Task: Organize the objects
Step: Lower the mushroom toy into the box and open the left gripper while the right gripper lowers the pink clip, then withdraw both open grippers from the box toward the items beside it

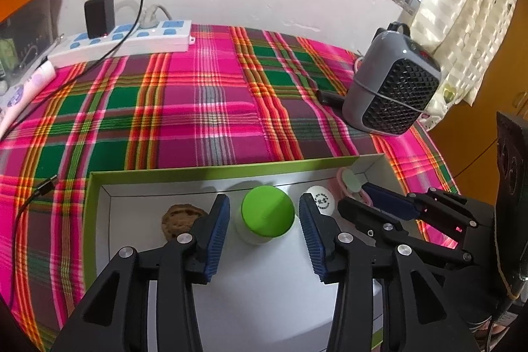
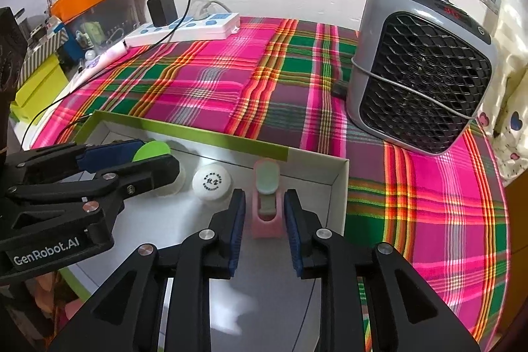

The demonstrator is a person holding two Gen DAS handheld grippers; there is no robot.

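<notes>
A white box with a green rim (image 1: 211, 171) (image 2: 204, 134) sits on the plaid cloth. In it are a white jar with a green lid (image 1: 267, 213) (image 2: 153, 150), a white ping-pong ball (image 1: 321, 199) (image 2: 212, 182), a brown cookie (image 1: 180, 218) and a pink object with a pale green oval top (image 2: 266, 203) (image 1: 349, 182). My left gripper (image 1: 264, 207) is open, its pads either side of the jar, not touching. My right gripper (image 2: 265, 203) is open around the pink object; gaps show on both sides.
A grey fan heater (image 2: 422, 78) (image 1: 392, 88) stands at the right on the cloth. A white power strip (image 1: 125, 38) (image 2: 184, 28) with a black charger lies at the back by the wall. A black cable (image 1: 36, 193) lies left of the box.
</notes>
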